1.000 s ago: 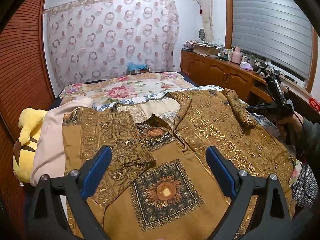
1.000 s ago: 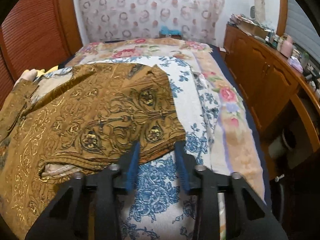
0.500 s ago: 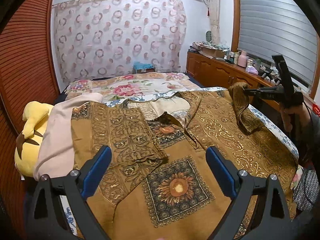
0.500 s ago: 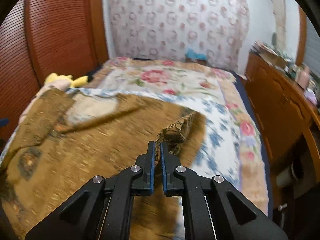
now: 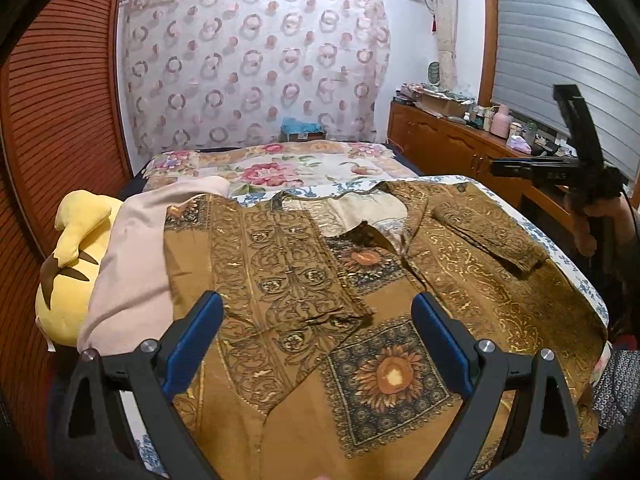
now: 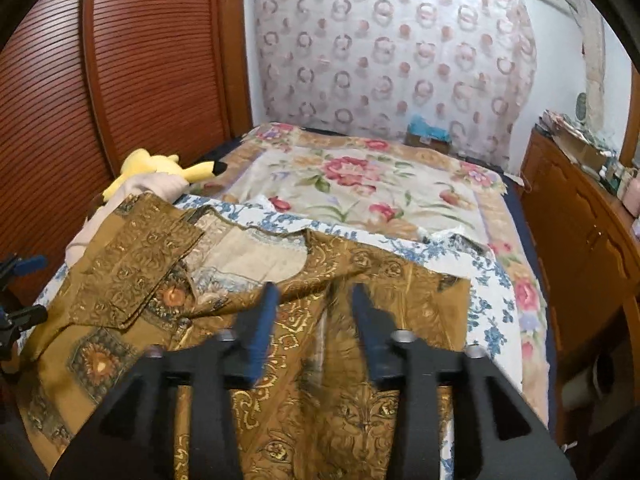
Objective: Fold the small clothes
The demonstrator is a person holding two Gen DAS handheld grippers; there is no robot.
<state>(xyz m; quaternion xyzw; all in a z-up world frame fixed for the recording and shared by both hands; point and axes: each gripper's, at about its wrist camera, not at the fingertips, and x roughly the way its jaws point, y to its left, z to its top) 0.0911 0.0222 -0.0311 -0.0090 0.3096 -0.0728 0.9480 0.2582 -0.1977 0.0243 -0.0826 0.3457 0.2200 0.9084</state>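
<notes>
Sleeve (image 5: pixel 486 232) on the right side now lies folded across the brown patterned shirt (image 5: pixel 360 320); half a second ago the right gripper (image 6: pixel 314 312) pinched it in the air, and now its fingers stand apart, holding nothing. The left gripper (image 5: pixel 316 328) has wide fingers over the shirt as before. The shirt is spread on the bed (image 6: pixel 496 300), its right edge near the mattress side. Only the left view shows the right gripper from outside; the yellow plush toy (image 5: pixel 72 264) sits by the wardrobe.
</notes>
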